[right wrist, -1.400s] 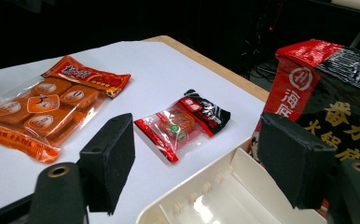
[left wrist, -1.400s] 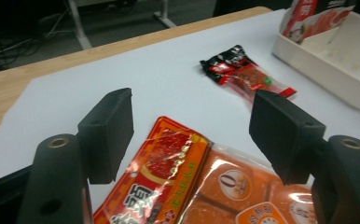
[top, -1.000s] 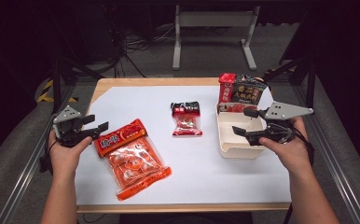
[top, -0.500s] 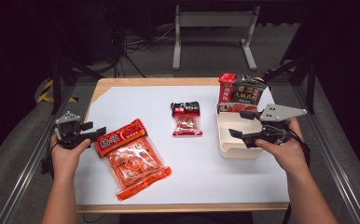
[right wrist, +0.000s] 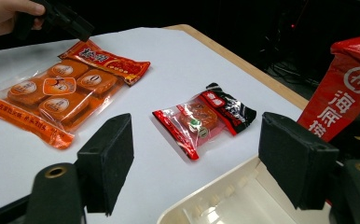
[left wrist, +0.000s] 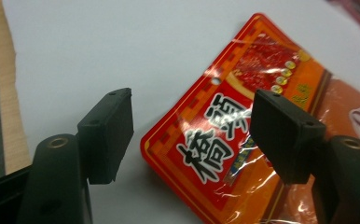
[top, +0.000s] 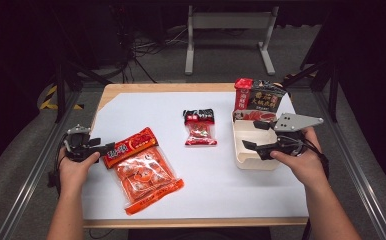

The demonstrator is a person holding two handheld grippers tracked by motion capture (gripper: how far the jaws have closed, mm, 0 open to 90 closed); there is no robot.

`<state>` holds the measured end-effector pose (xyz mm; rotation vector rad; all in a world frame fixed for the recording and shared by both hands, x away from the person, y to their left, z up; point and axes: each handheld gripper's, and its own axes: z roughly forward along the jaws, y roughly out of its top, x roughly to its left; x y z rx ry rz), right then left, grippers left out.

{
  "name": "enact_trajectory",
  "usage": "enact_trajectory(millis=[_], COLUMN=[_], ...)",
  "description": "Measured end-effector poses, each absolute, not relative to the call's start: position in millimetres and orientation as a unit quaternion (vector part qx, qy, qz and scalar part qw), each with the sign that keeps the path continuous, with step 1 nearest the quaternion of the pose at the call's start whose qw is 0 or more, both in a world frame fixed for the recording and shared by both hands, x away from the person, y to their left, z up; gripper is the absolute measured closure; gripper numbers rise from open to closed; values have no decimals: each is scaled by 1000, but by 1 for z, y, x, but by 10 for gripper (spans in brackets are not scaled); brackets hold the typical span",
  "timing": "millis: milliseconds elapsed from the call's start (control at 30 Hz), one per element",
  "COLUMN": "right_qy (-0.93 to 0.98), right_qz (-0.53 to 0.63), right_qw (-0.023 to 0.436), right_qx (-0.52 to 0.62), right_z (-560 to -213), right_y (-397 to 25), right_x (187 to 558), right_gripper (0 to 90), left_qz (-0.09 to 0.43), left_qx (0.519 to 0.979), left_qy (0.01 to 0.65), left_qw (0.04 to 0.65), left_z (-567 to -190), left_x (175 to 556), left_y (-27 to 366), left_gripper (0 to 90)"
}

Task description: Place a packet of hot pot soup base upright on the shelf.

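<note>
Left claw (left wrist: 192,135) gapes around orange packet (left wrist: 243,140) lettered "桥头"; right claw (right wrist: 197,163) open.

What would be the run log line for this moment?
left gripper: open, at orange packet corner | right gripper: open, above white tray

left gripper (top: 106,148): held low at the table's left side, jaws parted wide, pointing right across the table
left hand (top: 73,167): wrapped around the gripper body, forearm straight in from the bottom edge
right gripper (top: 251,135): at the table's right side, jaws wide apart, pointing left
right hand (top: 301,162): grips from behind and below, grey plate on top, forearm angled in from bottom right
</note>
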<state>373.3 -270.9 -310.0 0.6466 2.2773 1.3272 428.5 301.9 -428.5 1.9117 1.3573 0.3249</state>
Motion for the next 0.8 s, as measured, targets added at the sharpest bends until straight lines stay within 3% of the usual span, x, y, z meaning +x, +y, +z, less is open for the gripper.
enact_trajectory(millis=[567, 800], right_qy=[830, 831], right_qz=[466, 464], right_qw=[203, 203], right_qx=[231, 229], right_z=[-317, -318], right_y=[-264, -264], right_x=[375, 376], right_gripper=[259, 256], left_qz=[84, 65], left_qx=[742, 746], left_qy=[562, 561], left_qw=[357, 353], left_z=[-439, -440], left_x=[433, 433], left_y=[306, 303], left_gripper=[336, 425])
